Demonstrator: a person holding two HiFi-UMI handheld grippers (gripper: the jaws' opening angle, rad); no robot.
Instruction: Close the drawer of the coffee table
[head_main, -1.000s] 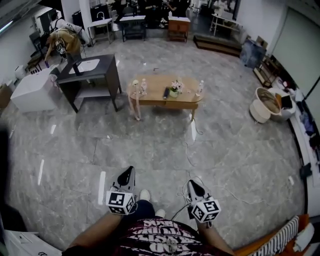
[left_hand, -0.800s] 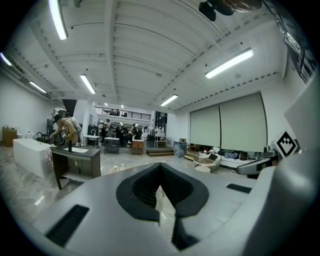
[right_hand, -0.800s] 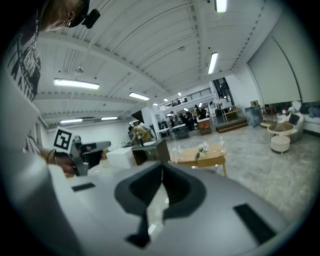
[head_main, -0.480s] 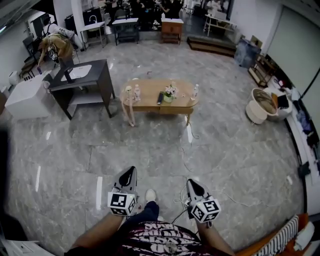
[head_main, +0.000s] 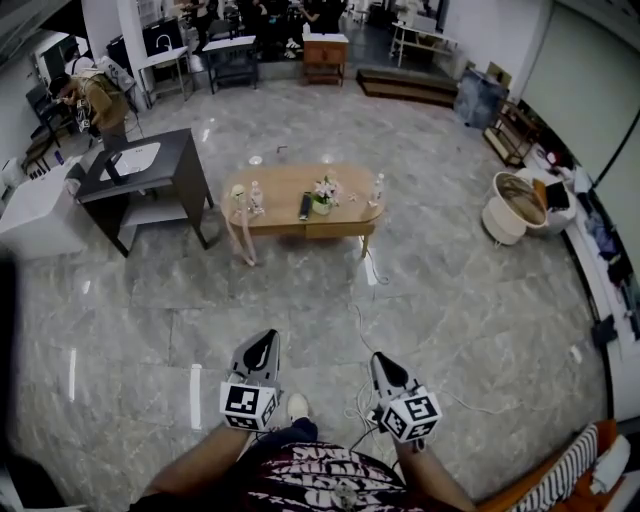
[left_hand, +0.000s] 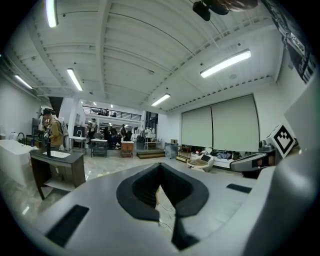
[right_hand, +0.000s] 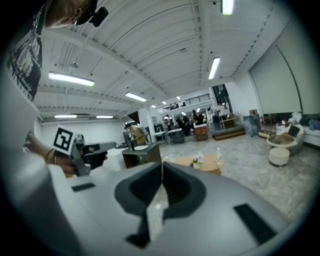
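Grey marble floor fills the head view, with workbenches and people along the far wall at the top. At the upper left a person in a tan jacket (head_main: 93, 98) bends beside a dark desk (head_main: 150, 172). Right of the desk, in the upper middle of the frame, stands the oval wooden coffee table (head_main: 290, 218), well apart from both grippers; on its top are a small bottle (head_main: 256, 195), a dark remote (head_main: 306, 205), a flower pot (head_main: 322, 198) and a second bottle (head_main: 378, 188). Its drawer is too small at this distance to tell whether it is open or closed. A round basket (head_main: 508, 206) sits at the right edge. A thin cable (head_main: 365, 315) trails over the floor from the table toward the bottom. At the lower middle, the left gripper (head_main: 265, 341) points up the frame with its jaws together and nothing between them. Just right of it the right gripper (head_main: 379, 359) points the same way, jaws likewise pressed together and empty; in the right gripper view the table shows beyond its tips.
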